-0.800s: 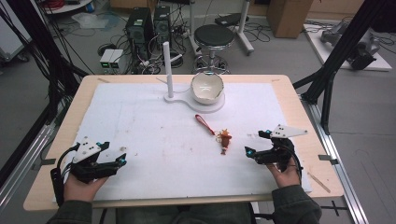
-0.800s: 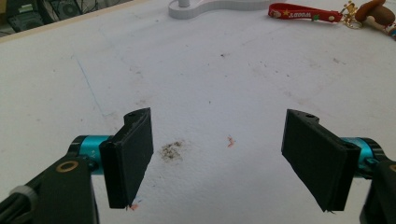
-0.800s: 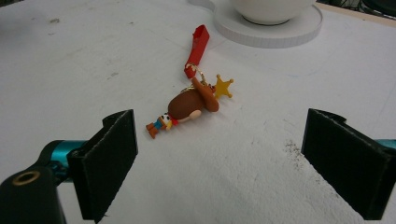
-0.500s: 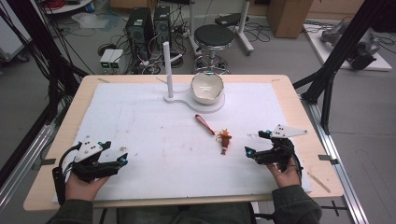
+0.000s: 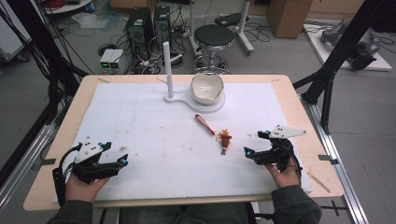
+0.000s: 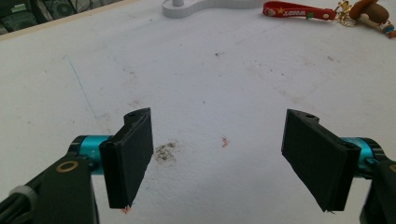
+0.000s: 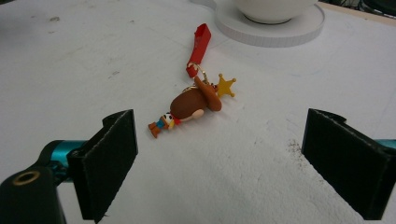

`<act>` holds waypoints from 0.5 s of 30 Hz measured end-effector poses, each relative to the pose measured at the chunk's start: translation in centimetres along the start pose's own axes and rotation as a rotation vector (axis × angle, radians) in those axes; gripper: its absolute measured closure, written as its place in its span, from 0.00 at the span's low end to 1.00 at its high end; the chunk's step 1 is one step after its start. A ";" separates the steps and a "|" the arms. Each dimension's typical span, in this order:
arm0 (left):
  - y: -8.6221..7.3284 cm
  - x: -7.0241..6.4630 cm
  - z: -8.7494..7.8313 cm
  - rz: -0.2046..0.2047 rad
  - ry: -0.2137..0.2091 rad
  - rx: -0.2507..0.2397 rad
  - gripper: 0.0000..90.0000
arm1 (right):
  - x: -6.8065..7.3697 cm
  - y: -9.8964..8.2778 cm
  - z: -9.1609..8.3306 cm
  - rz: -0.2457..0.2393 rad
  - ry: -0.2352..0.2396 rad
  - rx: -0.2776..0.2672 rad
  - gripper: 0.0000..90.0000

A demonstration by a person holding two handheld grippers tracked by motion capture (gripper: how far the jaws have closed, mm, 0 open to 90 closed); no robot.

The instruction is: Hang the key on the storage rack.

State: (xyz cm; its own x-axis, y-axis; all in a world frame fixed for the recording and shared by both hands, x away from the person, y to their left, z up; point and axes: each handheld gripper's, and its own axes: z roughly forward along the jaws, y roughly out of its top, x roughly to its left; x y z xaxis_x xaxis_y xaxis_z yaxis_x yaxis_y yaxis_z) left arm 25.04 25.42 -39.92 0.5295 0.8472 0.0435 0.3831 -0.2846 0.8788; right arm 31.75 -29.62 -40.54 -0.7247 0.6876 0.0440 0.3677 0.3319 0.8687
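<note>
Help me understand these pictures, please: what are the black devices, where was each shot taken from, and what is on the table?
A person sits at a table covered by a white mat, holding a hand-operated two-jaw gripper in each hand: the left gripper and the right gripper. One picture comes from a fixed camera overhead; the other two come from cameras riding on each gripper, looking along its black jaws. Both grippers are open and hold nothing. On the mat lie a keychain, a small toy figure on a red strap, and farther back a white stand with an upright post, its round base carrying a bowl.
</note>
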 end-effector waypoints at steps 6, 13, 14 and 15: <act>-0.1 0.1 0.0 -0.005 -0.003 0.006 0.28 | -0.2 0.8 0.1 0.019 -0.023 -0.003 0.11; -0.1 0.1 0.1 -0.001 -0.004 0.001 0.28 | -0.2 2.1 1.3 0.014 -0.038 0.040 0.11; -0.1 0.1 0.1 -0.003 -0.003 0.002 0.28 | -0.2 2.1 1.3 0.014 -0.038 0.040 0.11; -0.1 0.1 0.1 -0.003 -0.003 0.003 0.28 | -0.2 2.4 1.5 0.018 -0.040 0.046 0.11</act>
State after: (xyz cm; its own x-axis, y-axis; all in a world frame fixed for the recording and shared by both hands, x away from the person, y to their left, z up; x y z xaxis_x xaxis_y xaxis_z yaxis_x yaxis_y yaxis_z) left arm 25.12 25.44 -40.04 0.5310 0.8465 0.0395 0.3872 -0.2838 0.8772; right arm 33.64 -27.97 -39.26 -0.6939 0.7190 0.0388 0.4074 0.3477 0.8445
